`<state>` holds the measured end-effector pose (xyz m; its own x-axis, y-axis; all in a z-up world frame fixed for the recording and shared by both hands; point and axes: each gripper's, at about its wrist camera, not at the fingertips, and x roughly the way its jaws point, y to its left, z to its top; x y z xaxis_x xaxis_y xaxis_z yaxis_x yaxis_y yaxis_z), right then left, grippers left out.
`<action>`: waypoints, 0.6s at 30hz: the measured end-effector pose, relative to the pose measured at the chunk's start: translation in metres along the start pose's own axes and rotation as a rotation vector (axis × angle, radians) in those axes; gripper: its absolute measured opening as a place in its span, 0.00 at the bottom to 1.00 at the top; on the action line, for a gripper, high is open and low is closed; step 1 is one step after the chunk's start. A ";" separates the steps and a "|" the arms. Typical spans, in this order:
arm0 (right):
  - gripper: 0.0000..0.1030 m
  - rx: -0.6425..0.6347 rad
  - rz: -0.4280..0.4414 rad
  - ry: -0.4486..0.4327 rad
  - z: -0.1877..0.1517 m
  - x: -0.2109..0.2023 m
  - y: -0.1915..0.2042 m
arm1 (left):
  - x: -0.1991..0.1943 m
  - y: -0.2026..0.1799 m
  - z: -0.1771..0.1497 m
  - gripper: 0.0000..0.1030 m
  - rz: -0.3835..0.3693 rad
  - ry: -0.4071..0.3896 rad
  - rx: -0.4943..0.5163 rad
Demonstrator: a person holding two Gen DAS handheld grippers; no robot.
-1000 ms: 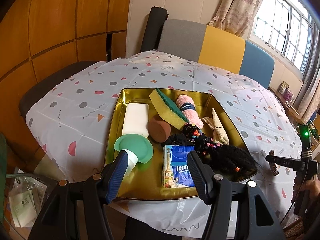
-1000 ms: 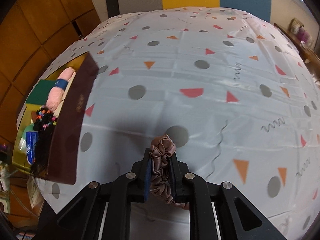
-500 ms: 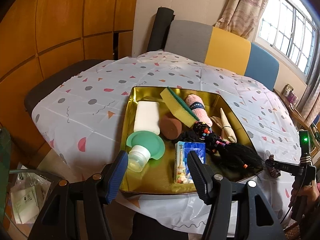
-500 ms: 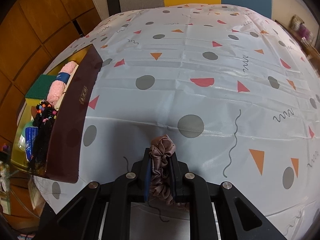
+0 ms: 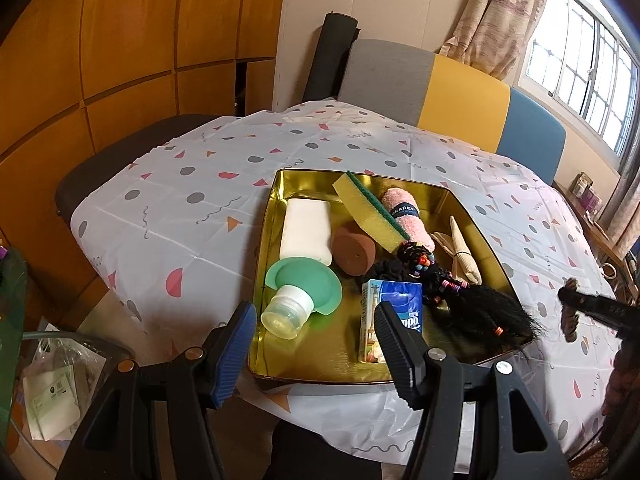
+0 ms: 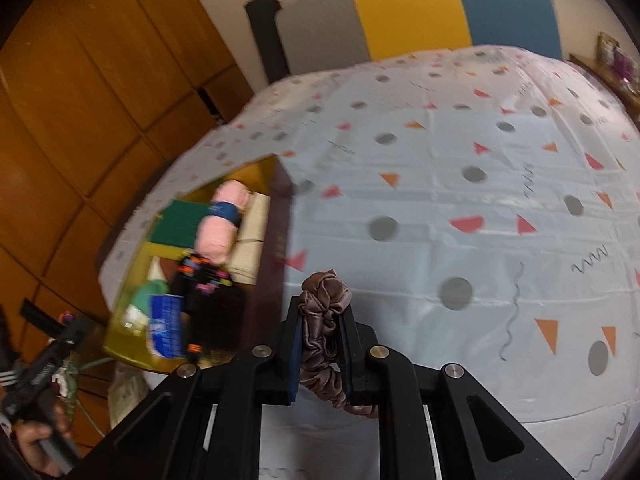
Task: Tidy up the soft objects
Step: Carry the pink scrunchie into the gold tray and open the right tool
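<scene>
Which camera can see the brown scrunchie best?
The right wrist view. There the brown scrunchie sits big and close in the middle, squeezed between the pads of the right gripper. The left wrist view shows only a small, blurry bit of it far off at the right edge, beyond the gold tray.

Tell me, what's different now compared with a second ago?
The right gripper, shut on the brown scrunchie, has lifted off the tablecloth and swung toward the gold tin. The left gripper stays open and empty; the tin's contents lie as before.
</scene>
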<state>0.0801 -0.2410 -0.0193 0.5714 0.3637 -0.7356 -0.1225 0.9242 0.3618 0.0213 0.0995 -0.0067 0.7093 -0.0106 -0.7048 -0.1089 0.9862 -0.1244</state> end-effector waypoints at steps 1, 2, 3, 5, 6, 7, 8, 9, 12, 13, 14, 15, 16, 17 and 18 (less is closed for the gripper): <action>0.15 -0.004 0.015 -0.007 0.001 -0.003 0.005 | 0.000 0.000 0.000 0.60 0.001 0.002 0.000; 0.15 -0.010 0.035 -0.015 0.002 -0.006 0.012 | 0.000 0.000 0.000 0.60 0.001 0.001 -0.001; 0.15 -0.016 0.050 -0.022 0.003 -0.008 0.017 | 0.000 0.000 0.000 0.60 0.001 0.001 0.000; 0.15 -0.031 0.078 -0.032 0.004 -0.012 0.029 | 0.000 0.000 0.000 0.60 0.001 0.001 0.000; 0.15 -0.035 0.098 -0.035 0.005 -0.014 0.035 | 0.000 0.001 0.000 0.60 0.001 0.000 -0.001; 0.15 -0.039 0.118 -0.036 0.006 -0.015 0.040 | 0.000 0.000 0.000 0.60 0.002 -0.001 0.000; 0.15 -0.046 0.143 -0.036 0.007 -0.016 0.048 | 0.000 0.000 0.000 0.60 0.003 -0.004 0.000; 0.15 -0.056 0.169 -0.032 0.008 -0.017 0.057 | -0.001 0.000 0.001 0.60 0.004 -0.005 -0.001; 0.15 -0.086 0.240 -0.011 0.007 -0.011 0.085 | -0.002 0.002 0.002 0.60 0.009 -0.008 -0.006; 0.15 -0.093 0.261 -0.005 0.007 -0.008 0.094 | -0.003 0.002 0.003 0.60 0.010 -0.009 -0.006; 0.15 -0.100 0.286 0.006 0.007 -0.003 0.105 | -0.003 0.002 0.003 0.60 0.012 -0.010 -0.007; 0.15 -0.105 0.299 0.014 0.007 0.001 0.113 | -0.003 0.003 0.003 0.60 0.013 -0.010 -0.009; 0.15 -0.117 0.305 0.024 0.006 0.008 0.123 | -0.004 0.004 0.003 0.60 0.014 -0.011 -0.009; 0.15 -0.124 0.307 0.032 0.005 0.014 0.129 | -0.004 0.004 0.003 0.60 0.017 -0.012 -0.009; 0.15 -0.129 0.313 0.049 0.004 0.022 0.135 | -0.004 0.005 0.003 0.60 0.019 -0.013 -0.009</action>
<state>0.0788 -0.1085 0.0159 0.4507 0.6346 -0.6278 -0.3896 0.7726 0.5013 0.0199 0.1048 -0.0024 0.7161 0.0107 -0.6979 -0.1291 0.9847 -0.1174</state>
